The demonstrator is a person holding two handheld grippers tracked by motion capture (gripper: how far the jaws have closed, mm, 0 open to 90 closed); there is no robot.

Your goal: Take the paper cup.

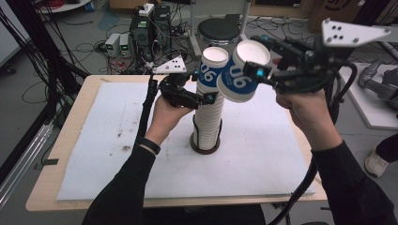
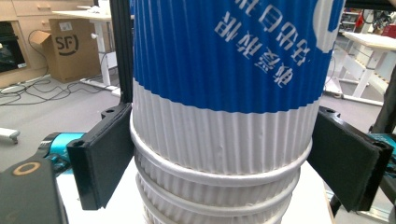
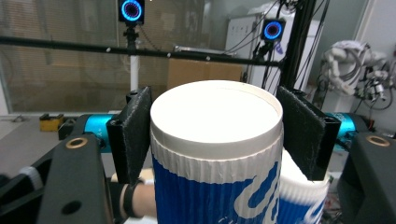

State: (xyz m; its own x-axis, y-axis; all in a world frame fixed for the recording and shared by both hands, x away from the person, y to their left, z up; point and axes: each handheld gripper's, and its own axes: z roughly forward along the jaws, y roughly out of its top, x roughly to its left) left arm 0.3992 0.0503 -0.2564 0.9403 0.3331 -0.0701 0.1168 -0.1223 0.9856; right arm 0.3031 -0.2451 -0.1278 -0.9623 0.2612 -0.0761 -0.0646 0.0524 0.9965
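High view | right gripper (image 1: 257, 75) clamps lifted cup (image 1: 244, 70) | left gripper (image 1: 210, 98) clamps cup stack (image 1: 209, 117), just beside

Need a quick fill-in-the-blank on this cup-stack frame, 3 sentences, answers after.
1. The right hand-held gripper is shut on a single upside-down ____.
2. The left hand-held gripper has its jaws around the tall stack of cups, which stands on a round dark ____.
3. The cup in the right hand-held gripper is blue and ____.

Missing words: cup; base; white
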